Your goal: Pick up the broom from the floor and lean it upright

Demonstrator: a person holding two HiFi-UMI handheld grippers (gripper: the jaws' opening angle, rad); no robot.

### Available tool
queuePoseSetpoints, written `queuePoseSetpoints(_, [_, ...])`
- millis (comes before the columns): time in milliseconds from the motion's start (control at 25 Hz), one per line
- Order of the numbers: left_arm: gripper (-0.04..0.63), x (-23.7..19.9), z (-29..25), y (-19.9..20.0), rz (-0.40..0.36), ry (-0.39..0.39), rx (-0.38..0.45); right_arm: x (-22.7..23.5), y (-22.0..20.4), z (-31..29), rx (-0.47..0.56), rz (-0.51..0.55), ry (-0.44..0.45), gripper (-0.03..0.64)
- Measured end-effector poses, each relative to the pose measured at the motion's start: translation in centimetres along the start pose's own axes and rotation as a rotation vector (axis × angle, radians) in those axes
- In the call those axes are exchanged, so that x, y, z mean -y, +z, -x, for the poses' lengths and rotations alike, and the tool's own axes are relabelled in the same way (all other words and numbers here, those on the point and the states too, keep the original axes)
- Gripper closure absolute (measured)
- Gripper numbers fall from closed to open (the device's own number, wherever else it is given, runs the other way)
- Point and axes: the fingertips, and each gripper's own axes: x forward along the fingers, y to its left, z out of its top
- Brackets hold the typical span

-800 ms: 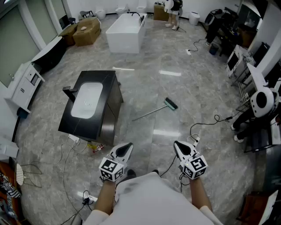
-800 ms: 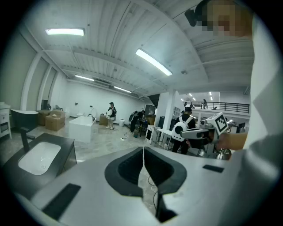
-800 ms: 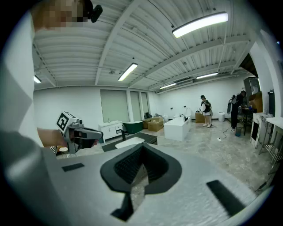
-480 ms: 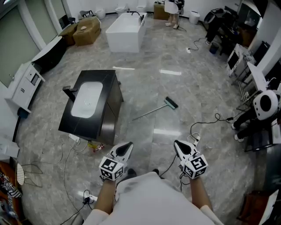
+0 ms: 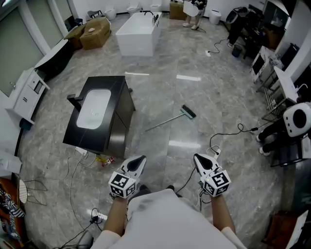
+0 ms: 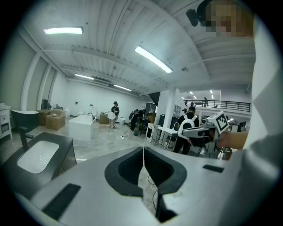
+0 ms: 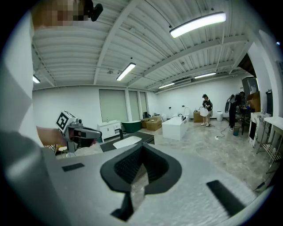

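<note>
The broom [image 5: 167,120] lies flat on the grey marble floor, its thin handle toward the lower left and its green-edged head [image 5: 189,113] at the upper right. Both grippers are held low in front of me, well short of it. My left gripper [image 5: 141,159] is shut and empty, its dark pads [image 6: 128,170] meeting along a thin line. My right gripper [image 5: 197,157] is also shut, and its jaws [image 7: 142,149] hold nothing. The broom shows in neither gripper view.
A black vanity with a white basin [image 5: 99,113] stands left of the broom. A white bathtub [image 5: 138,33] and cardboard boxes [image 5: 95,33] sit farther back. Black cables [image 5: 228,134] trail on the floor at right, near a white robot [image 5: 296,118]. A person [image 5: 194,10] stands at the back.
The floor scene has slid slightly up the head view. Both grippers keep the same pose and stay shut. The broom has not moved on the floor.
</note>
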Motion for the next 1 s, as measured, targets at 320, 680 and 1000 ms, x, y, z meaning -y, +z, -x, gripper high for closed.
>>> queuePoseSetpoints(320, [0.584, 2.5, -2.7, -0.4, -0.014, 0.011, -0.015, 3.1, -1.0, 1.8, -0.022, 0.005, 0.021, 0.617])
queuePoseSetpoints(680, [0.584, 4.1, -5.0, -1.0, 0.000, 0.015, -0.026, 5.3, -1.9, 2.6, -0.028, 0.001, 0.028, 0.617])
queuePoseSetpoints(1000, [0.584, 3.9, -8.8, -0.6, 0.000, -0.001, -0.044, 8.7, -2.4, 1.9, -0.040, -0.025, 0.008, 0.617])
